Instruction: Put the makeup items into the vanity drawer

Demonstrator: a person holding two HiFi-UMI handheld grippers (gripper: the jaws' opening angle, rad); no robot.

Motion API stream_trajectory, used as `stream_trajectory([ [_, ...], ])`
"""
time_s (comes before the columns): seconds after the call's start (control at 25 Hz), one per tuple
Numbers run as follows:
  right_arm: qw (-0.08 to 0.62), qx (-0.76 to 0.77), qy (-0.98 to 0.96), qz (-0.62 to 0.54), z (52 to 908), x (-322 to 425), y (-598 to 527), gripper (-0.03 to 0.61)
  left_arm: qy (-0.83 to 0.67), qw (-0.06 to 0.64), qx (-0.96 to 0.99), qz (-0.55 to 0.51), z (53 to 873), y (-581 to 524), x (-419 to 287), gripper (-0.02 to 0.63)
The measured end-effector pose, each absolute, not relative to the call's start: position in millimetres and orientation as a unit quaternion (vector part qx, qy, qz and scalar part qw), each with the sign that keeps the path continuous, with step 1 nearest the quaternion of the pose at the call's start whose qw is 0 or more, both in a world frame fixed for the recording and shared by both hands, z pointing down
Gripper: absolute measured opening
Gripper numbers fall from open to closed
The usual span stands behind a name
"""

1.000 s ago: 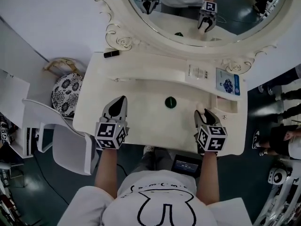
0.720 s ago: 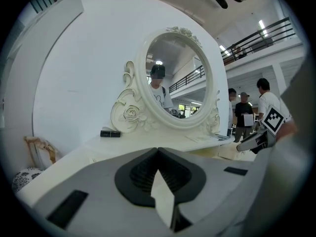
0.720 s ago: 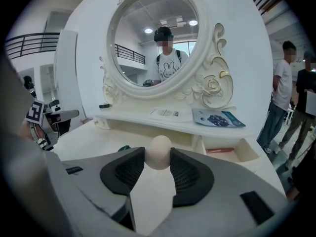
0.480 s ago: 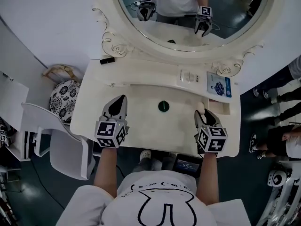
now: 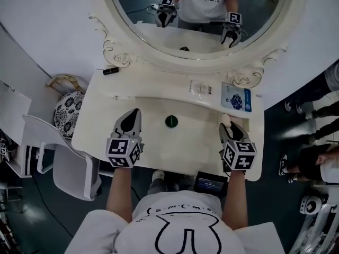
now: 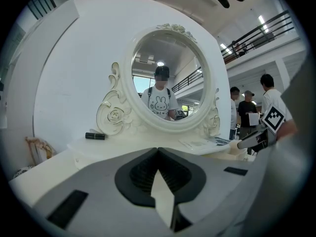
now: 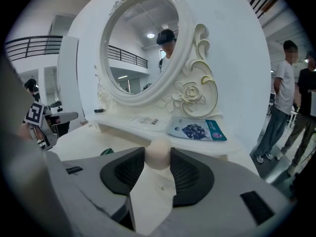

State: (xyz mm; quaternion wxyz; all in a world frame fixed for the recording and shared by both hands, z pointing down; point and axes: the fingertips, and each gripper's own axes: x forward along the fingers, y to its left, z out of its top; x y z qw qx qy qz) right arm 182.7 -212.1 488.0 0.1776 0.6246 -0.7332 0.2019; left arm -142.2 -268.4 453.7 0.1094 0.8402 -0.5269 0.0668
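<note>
**Head view check: sponge is in hand, no open drawer in sight yet**

So the right tongs [image 5: 229, 128] are clamped on a little beige egg-shaped sponge [image 7: 157, 157]. The pads squeeze it from both sides and it pokes out past the tips. That puts it off to the right of the green pot [image 5: 171, 121], close to the near edge of the bench [image 5: 196, 144]. The left tongs [image 5: 136, 113] sit to the left of the green pot with the tips touching, and nothing is caught in them.

Other bits waiting: a black lipstick [image 5: 110, 71] way back and left of the green pot, and a blue sachet [image 5: 236, 97] back and to its right.

My read is that this is the carry step for the first item. The catch is that I can't see the drawer open from any angle. The next move probably needs the free left tongs to find the drawer front and pull it out. Then the sponge can be lowered in and let go gently, since it looks like it would roll.
</note>
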Motion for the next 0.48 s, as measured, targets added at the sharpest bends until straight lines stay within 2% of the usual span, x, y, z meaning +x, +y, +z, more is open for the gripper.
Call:
stream_trajectory([
  [0.48, 0.188, 0.61, -0.74, 0.213, 501, 218, -219, 0.153, -0.529, 0.109, 0.838, 0.078, 458, -274, -103, 0.014],
])
